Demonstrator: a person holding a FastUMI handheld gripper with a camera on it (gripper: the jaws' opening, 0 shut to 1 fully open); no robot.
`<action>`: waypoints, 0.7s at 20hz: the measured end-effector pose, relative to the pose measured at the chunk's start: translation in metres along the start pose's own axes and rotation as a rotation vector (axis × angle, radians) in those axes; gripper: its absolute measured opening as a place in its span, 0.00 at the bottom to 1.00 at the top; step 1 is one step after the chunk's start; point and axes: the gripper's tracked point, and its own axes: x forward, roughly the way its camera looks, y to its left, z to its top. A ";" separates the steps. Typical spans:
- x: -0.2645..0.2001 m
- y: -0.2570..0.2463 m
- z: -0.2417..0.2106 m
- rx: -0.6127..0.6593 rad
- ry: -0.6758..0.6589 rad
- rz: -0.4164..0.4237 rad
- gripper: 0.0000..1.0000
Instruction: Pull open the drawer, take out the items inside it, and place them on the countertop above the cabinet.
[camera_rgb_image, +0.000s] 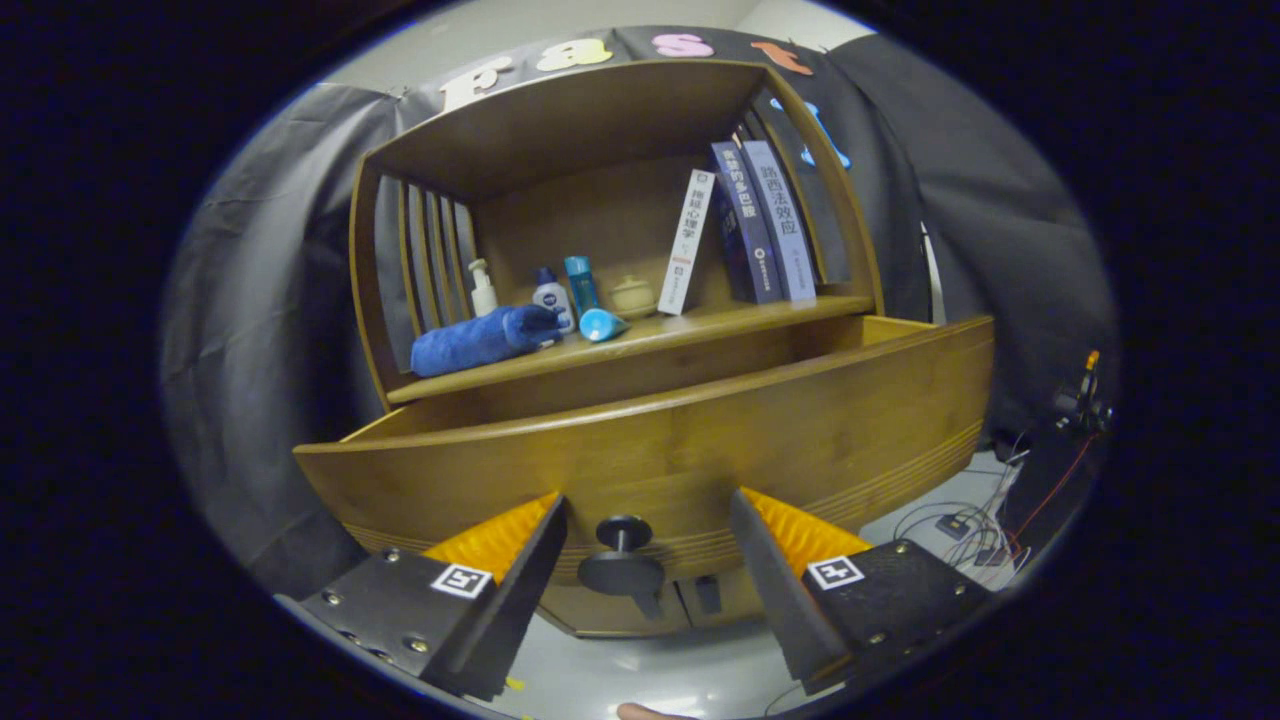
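Note:
A wooden drawer (700, 430) stands pulled out from a wooden cabinet. Its dark round knob (622, 535) sits on the drawer front, between my two fingers. My gripper (648, 520) is open, its fingers (530, 560) on either side of the knob and apart from it. The drawer's inside is hidden behind its tall front. On the countertop (720, 325) above the drawer lie a rolled blue towel (485, 340), a white pump bottle (483, 290), a small white and blue bottle (552, 298), a blue bottle (580, 283), a light blue tube (602, 324) on its side and a small cream jar (632, 296).
A white book (688, 243) leans against two dark blue books (765, 222) at the countertop's right end. A shelf roof (570, 120) covers the countertop. Cables and a small device (965, 525) lie on the floor to the right. A fingertip (645, 712) shows below the fingers.

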 end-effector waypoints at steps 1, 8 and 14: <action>0.004 0.000 0.000 -0.005 -0.004 -0.001 0.99; 0.048 0.004 0.010 -0.050 -0.062 -0.005 0.99; 0.091 0.008 0.015 -0.128 -0.121 -0.017 0.99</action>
